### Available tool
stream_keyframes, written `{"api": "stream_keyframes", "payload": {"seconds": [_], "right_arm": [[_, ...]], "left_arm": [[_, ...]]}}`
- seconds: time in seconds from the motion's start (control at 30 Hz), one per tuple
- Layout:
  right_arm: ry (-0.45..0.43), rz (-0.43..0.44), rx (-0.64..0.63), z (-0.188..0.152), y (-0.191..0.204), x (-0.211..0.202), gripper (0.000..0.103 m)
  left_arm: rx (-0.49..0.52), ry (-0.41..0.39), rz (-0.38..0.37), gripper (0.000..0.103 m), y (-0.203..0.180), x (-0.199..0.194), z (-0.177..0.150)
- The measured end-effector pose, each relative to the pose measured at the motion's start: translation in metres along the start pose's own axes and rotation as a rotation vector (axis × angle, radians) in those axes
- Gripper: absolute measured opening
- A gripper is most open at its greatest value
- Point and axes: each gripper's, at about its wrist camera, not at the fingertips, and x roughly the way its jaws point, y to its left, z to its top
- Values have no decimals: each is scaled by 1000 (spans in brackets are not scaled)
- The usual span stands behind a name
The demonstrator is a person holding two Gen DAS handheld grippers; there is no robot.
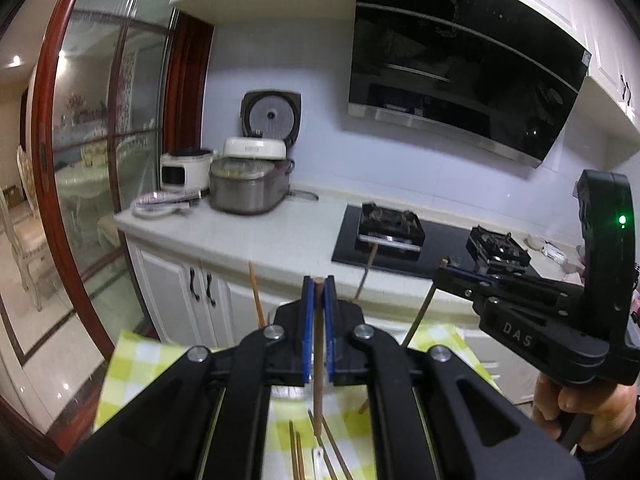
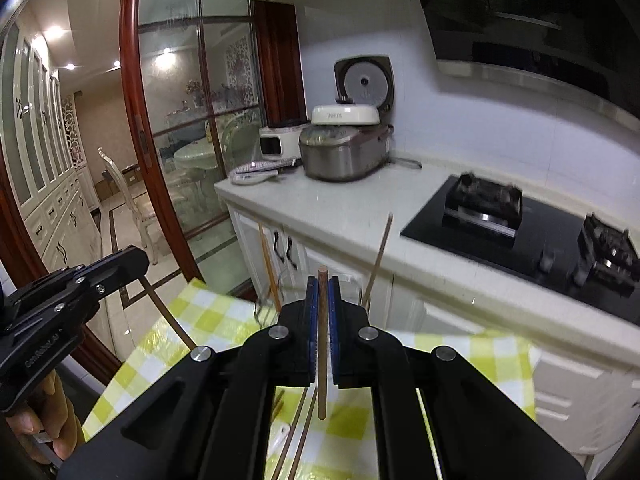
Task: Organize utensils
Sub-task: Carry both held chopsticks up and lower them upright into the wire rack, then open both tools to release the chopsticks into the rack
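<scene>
My left gripper [image 1: 319,280] is shut on a brown chopstick [image 1: 319,400], which hangs upright between the blue pads above the yellow-green checked tablecloth [image 1: 132,364]. My right gripper [image 2: 322,280] is shut on a second brown chopstick [image 2: 322,396], also upright. Each wrist view shows the other tool at its side: the right gripper [image 1: 442,270] with its chopstick [image 1: 420,316], and the left gripper [image 2: 138,260] with its chopstick [image 2: 168,316]. Loose chopsticks [image 1: 296,452] and a white spoon [image 1: 318,460] lie on the cloth below. Two chopsticks [image 2: 378,256] stand up behind my fingers; their holder is mostly hidden.
Beyond the table runs a white counter [image 1: 280,236] with rice cookers [image 1: 248,188] at the left and a black gas hob [image 1: 400,236] at the right, under a range hood [image 1: 460,60]. A red-framed glass door [image 1: 100,140] is on the left. A hand [image 1: 576,404] grips the right tool.
</scene>
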Motion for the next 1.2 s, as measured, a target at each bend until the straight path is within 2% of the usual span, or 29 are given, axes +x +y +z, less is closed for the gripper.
{"api": "stream_keyframes", "payload": {"seconds": [0.33, 0.53, 0.63, 0.9, 1.2], "right_arm": [[-86, -20, -5, 81, -1, -14, 6], [-142, -24, 6, 107, -4, -5, 6], [-136, -19, 10, 104, -6, 12, 6], [-79, -16, 9, 67, -18, 78, 6], [-28, -35, -8, 22, -22, 127, 6]], "left_arm": [[41, -87, 41, 5, -10, 11, 64], [19, -121, 74, 5, 0, 36, 74], [-1, -112, 84, 5, 7, 58, 66], [-49, -43, 115, 5, 28, 121, 25], [-59, 42, 137, 5, 43, 160, -15]]}}
